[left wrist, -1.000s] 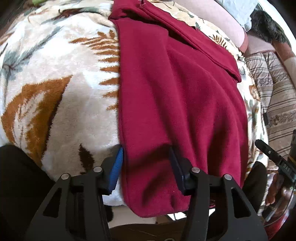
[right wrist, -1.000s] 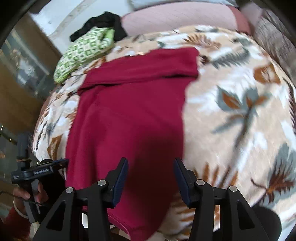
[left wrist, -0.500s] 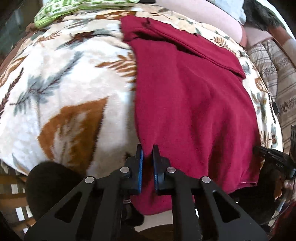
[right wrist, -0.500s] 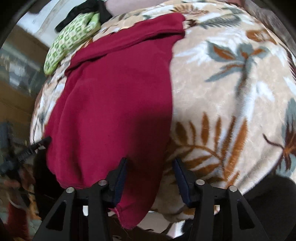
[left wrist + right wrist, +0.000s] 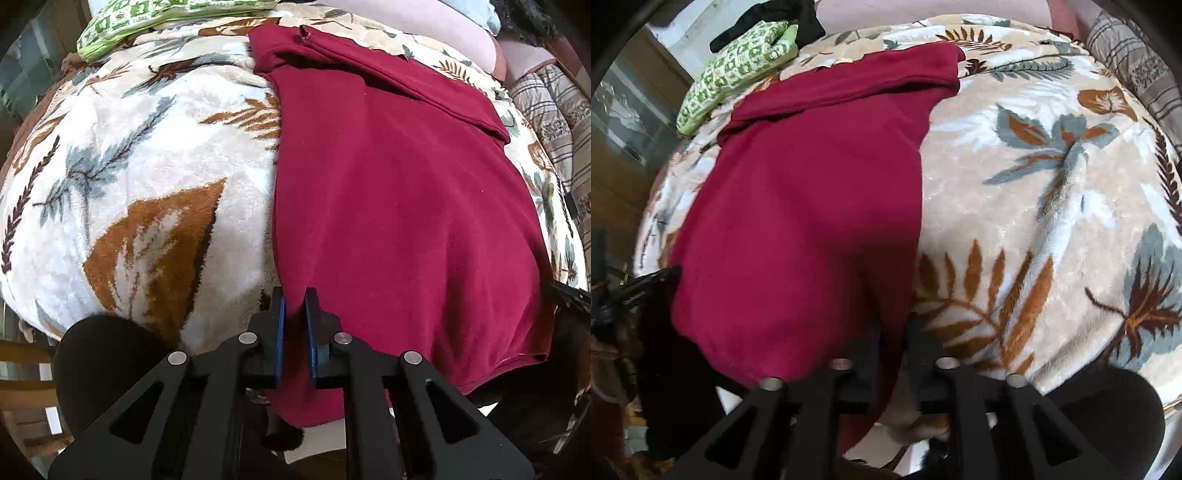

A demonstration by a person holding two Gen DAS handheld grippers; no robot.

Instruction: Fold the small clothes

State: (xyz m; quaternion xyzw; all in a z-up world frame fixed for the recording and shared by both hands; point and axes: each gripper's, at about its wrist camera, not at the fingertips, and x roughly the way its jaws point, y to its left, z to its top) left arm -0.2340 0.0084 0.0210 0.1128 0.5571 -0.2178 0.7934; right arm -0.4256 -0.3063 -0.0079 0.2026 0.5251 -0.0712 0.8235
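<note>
Scene: a dark red garment lies spread on a bed under a leaf-print blanket, its far end already turned back in a flat band.
Garment: it stretches away ahead of both pairs of fingers, and its near hem hangs over the bed edge below them.
Left gripper: fingers nearly together, clamped on the near hem at the garment's left edge, with a fold of red cloth between the blue pads.
Right gripper: fingers drawn in on the near hem at the garment's right edge, cloth running down between them.
Just changed: a second ago both pairs of fingers stood wide apart around the hem; the left closed first, the right only in the last half second.
Meaning: both near corners now look held, so the garment seems ready to be lifted and carried toward the far band for the next fold.
Risk: the fabric is soft and limp, so the middle may sag.
Beyond the fingers: a green patterned cloth lies at the far edge, apart from the garment.
</note>
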